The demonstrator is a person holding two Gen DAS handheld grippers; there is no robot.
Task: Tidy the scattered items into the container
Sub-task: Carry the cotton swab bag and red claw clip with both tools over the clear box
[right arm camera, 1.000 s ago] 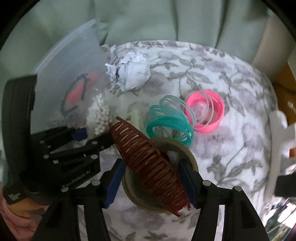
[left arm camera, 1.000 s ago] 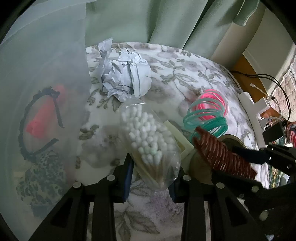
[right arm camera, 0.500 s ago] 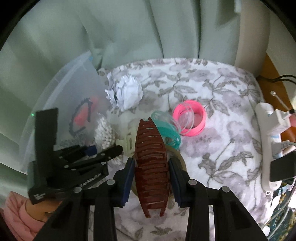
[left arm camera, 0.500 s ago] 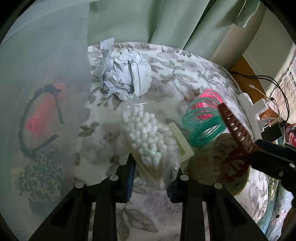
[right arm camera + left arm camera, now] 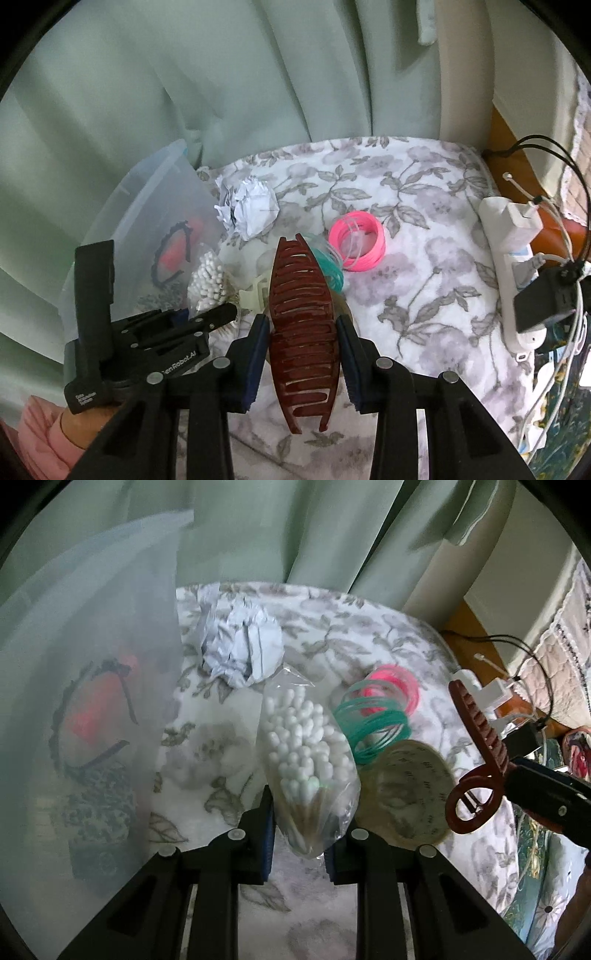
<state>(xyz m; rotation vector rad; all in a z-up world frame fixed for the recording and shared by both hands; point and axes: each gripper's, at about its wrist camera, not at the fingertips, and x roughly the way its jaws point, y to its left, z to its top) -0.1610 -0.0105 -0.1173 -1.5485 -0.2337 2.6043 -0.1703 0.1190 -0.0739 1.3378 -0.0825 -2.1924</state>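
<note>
- Two items were held at once: left gripper [image 5: 299, 834] was closed on the clear plastic bag of white cotton swabs [image 5: 306, 760], right gripper [image 5: 301, 354] was clamped on the dark red-brown plastic claw hair clip [image 5: 301, 332]. Both items were off the floral cloth [image 5: 406, 295].
- Swab bag: likely very light, soft, slippery film. Pads pinched the lower, stick end; that bunched end looked the firmest place to grip.
- Clip: likely light and stiff, with thin teeth that could snap. Pads sat on its two flanks at mid-length, teeth pointing ahead and back.
- Translucent plastic storage bin [image 5: 92, 664] stood ahead-left of the left gripper, well left of the right one.
- Left view only: tan tape roll [image 5: 406, 794] just right of the fingers, and the clip's ring end side-on.
- Right view only: cream claw clip [image 5: 255, 293] behind the swab bag, bin's rim, left gripper's body.
- Crumpled white paper ball [image 5: 249, 210] and pink and teal plastic coil spring [image 5: 356, 240] lay ahead on the cloth.
</note>
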